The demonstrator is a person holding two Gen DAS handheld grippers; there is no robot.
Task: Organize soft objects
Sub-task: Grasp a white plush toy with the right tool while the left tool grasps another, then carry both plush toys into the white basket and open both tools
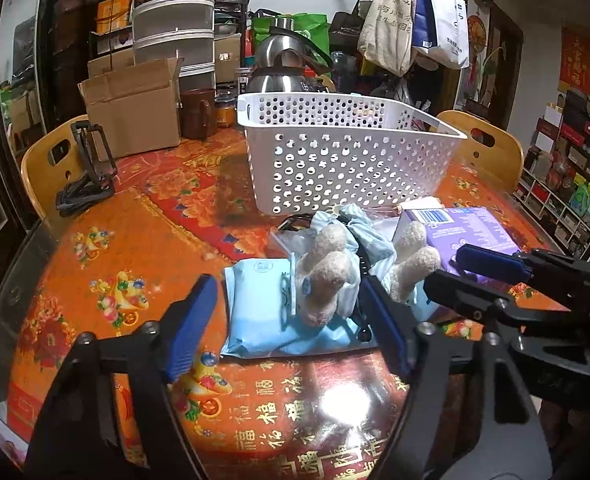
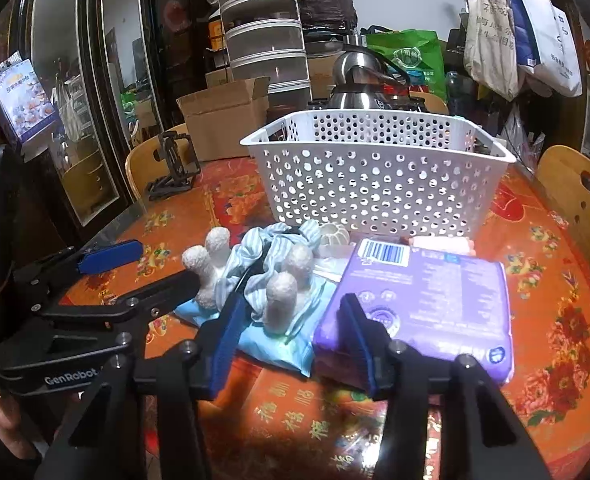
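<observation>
A plush toy [image 1: 331,268] [image 2: 255,272] with cream limbs and blue-striped clothes lies on a light blue wipes pack [image 1: 255,312] [image 2: 283,344]. A purple soft pack [image 1: 467,232] [image 2: 427,304] lies to their right. Behind them stands a white perforated basket [image 1: 347,160] [image 2: 375,184]. My left gripper [image 1: 291,328] [image 2: 143,270] straddles the blue pack and the toy; its left pad is clear of the pack, so it is open. My right gripper [image 2: 291,344] [image 1: 467,276] is open over the blue pack's corner, its right pad at the purple pack's left edge.
The floral glass-topped table [image 1: 135,240] carries a cardboard box [image 1: 131,108], a brown mug [image 1: 199,112], a steel kettle [image 1: 283,64] and a black stand [image 1: 87,172]. Wooden chairs [image 1: 483,148] flank it. A pink packet [image 2: 443,246] lies behind the purple pack.
</observation>
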